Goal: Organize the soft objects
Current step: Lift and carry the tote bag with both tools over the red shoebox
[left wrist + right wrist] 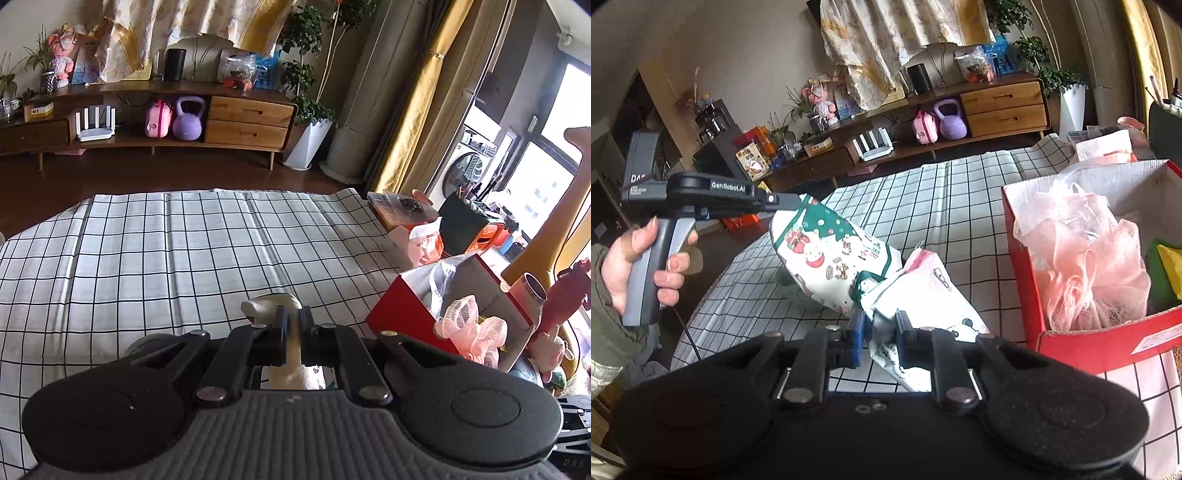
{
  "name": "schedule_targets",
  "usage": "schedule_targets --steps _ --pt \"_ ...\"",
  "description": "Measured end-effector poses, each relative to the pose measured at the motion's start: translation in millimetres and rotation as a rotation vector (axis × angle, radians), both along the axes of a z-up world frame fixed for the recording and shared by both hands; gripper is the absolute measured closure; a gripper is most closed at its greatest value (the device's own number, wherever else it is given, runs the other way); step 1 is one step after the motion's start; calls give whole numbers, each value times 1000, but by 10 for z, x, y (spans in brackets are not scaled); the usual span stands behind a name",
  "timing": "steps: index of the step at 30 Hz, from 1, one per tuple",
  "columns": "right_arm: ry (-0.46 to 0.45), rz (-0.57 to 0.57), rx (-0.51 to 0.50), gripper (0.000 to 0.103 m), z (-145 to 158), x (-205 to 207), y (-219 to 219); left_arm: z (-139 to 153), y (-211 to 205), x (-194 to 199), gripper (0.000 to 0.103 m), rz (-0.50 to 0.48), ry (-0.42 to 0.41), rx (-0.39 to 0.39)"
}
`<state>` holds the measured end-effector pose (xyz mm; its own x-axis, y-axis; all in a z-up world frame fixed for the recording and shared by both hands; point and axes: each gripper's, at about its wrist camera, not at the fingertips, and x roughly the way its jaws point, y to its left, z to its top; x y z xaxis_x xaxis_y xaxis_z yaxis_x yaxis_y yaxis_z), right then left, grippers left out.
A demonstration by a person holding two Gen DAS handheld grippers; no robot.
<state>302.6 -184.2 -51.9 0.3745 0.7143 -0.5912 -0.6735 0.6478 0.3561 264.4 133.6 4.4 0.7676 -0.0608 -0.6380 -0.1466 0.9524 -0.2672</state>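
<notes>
The left gripper (pixel 293 325) is pinched tight on the edge of a white printed cloth (pixel 827 254) — in its own view only a cream fold shows past the blue pads. From the right wrist view, the same gripper (pixel 798 201) appears at the left, held by a hand (pixel 639 258) in an olive sleeve, with the cloth hanging from its tip. The cloth, patterned with Christmas figures and a green band, stretches in the air above the checked tablecloth (pixel 147 251), sagging down to the right gripper (pixel 879 325). That gripper's jaws are nearly closed on the cloth's other end, a bunched fold squeezed between the pads.

To the right, on the table, stands a red box (pixel 1071 343) with a white lining; a pink mesh puff (pixel 1086 266) lies inside it — beside something green and yellow at the far right edge. Across the room, a wooden sideboard (pixel 243 122) holds a purple kettlebell (pixel 188 120).
</notes>
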Motion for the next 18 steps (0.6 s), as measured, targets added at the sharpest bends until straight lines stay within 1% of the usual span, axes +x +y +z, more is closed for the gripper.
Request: schedule_targets --steps 4,9,14,16,18 --pt "-20 -34 54 87 208 36 -192 185 -180 -22 97 -27 -34 5" --pt "-59 -45 84 87 487 88 -341 455 -437 -6 97 -69 -86 13" --pt "-122 -62 95 87 768 151 -464 691 -651 102 97 -106 -125 16" --pt "-156 -87 84 87 850 197 -523 795 -734 173 97 -116 -145 14" --pt "-170 -112 82 87 892 275 -594 903 -818 247 97 -128 -167 13"
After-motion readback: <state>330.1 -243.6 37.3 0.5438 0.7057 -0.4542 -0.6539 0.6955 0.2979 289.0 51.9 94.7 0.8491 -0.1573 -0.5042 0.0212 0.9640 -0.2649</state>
